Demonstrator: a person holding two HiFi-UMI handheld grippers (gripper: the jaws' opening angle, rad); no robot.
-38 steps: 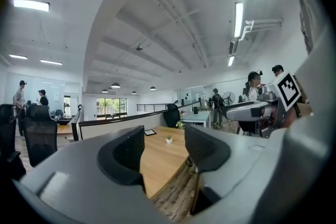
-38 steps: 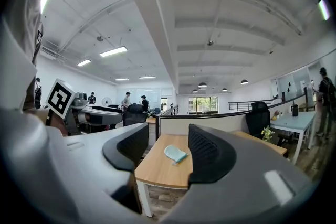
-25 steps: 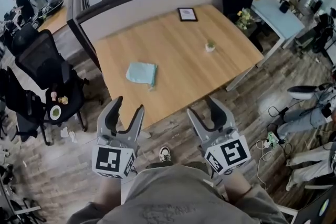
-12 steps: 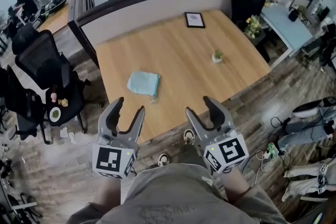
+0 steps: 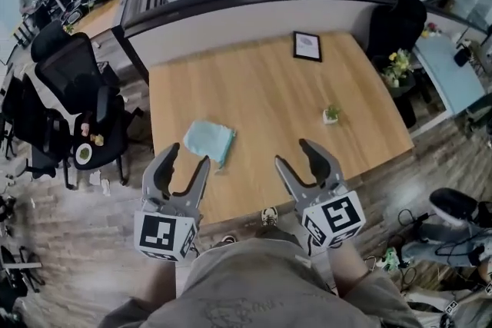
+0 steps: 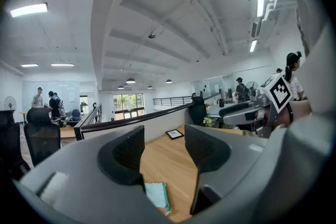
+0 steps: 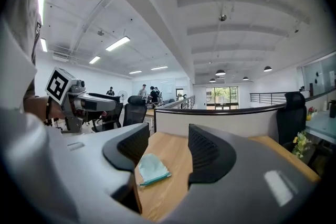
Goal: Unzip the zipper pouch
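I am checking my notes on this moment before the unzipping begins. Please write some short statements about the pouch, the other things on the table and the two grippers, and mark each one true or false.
1. The pouch lies flat on the table, near its front edge. True.
2. The left gripper is shut on the pouch. False: its jaws stand apart with nothing between them, and it does not touch the pouch.
3. The right gripper is open and holds nothing. True.
4. The small plant stands on top of the pouch. False: it stands apart from it, toward the right side of the table.
5. The picture frame is at the far side of the table. True.
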